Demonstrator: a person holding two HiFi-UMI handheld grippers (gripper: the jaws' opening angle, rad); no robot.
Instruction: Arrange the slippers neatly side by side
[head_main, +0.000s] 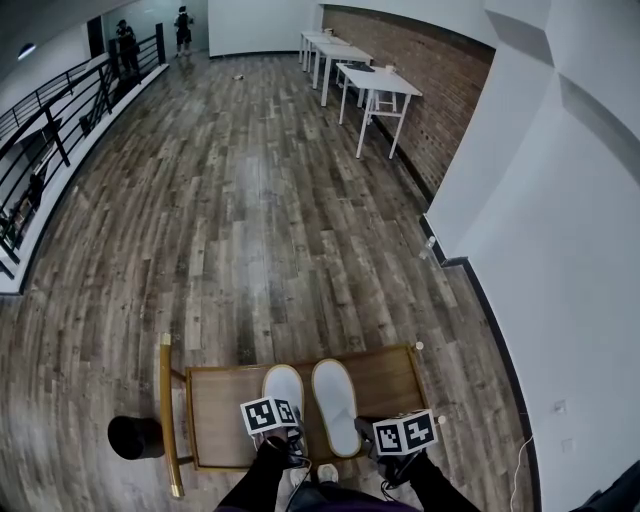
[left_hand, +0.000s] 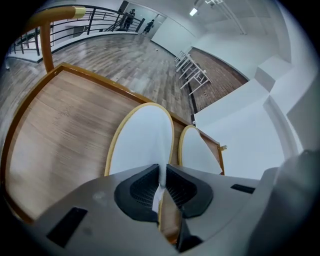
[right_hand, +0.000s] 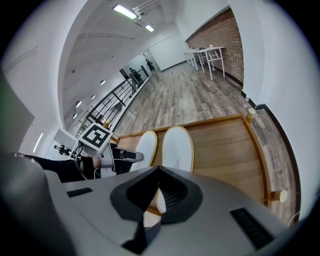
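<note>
A plank floor (head_main: 250, 200) fills the head view, and a rimmed wooden table (head_main: 220, 425) stands at its 6 o'clock. Two white slippers lie on it, parallel and just beside each other, toes toward 12. The left slipper (head_main: 283, 388) is at 9 o'clock of the right slipper (head_main: 336, 405). The left gripper (left_hand: 161, 181) pinches the left slipper's heel edge. The right gripper (right_hand: 157, 172), jaws together on nothing, hovers at the right slipper's 5 o'clock.

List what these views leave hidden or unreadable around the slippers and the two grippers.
1. Left slipper heel: covered by the left gripper's marker cube in the head view, by its fingers in the left gripper view.
2. Right slipper heel: behind the right gripper's fingers in the right gripper view; contact cannot be told.
3. Black round object beside the wooden table: head view, too dark to identify.
</note>
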